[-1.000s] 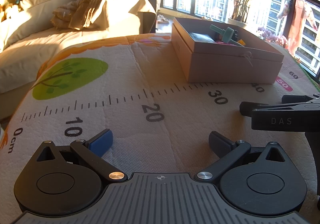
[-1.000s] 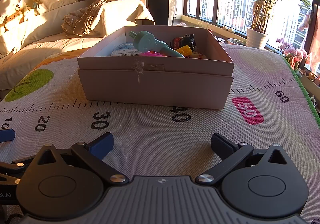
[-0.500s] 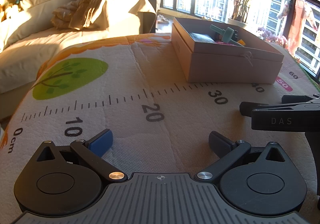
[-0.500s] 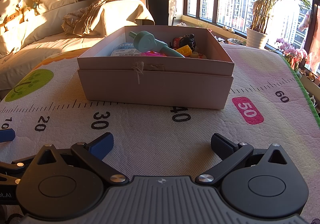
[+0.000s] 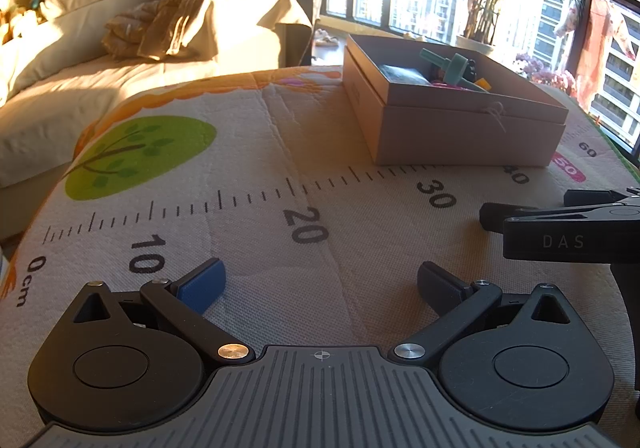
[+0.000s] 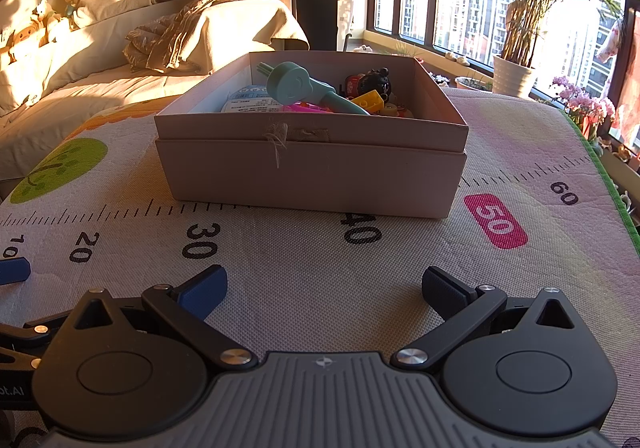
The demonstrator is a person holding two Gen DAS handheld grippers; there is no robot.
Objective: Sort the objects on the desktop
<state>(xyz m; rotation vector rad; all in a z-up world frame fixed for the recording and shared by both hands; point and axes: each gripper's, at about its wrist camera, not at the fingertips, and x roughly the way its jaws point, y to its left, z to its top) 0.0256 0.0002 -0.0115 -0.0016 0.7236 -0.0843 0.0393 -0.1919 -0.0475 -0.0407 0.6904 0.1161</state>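
A pale cardboard box (image 6: 312, 175) stands on the ruler-printed mat (image 6: 304, 264), straight ahead of my right gripper (image 6: 324, 286), which is open and empty. In the box lie a teal toy (image 6: 296, 87), a yellow brick (image 6: 370, 100), a black figure (image 6: 376, 81), a pink piece and a printed packet. My left gripper (image 5: 320, 284) is open and empty over the mat near the 20 mark. The box (image 5: 460, 127) shows far right in the left wrist view, and the right gripper's side (image 5: 560, 228) shows at the right edge.
A sofa with blankets and plush toys (image 6: 120, 47) stands behind the mat on the left. Windows and potted plants (image 6: 516, 75) are at the back right. The mat's green edge (image 6: 608, 183) runs along the right. The left gripper's blue fingertip (image 6: 14, 271) shows at the left edge.
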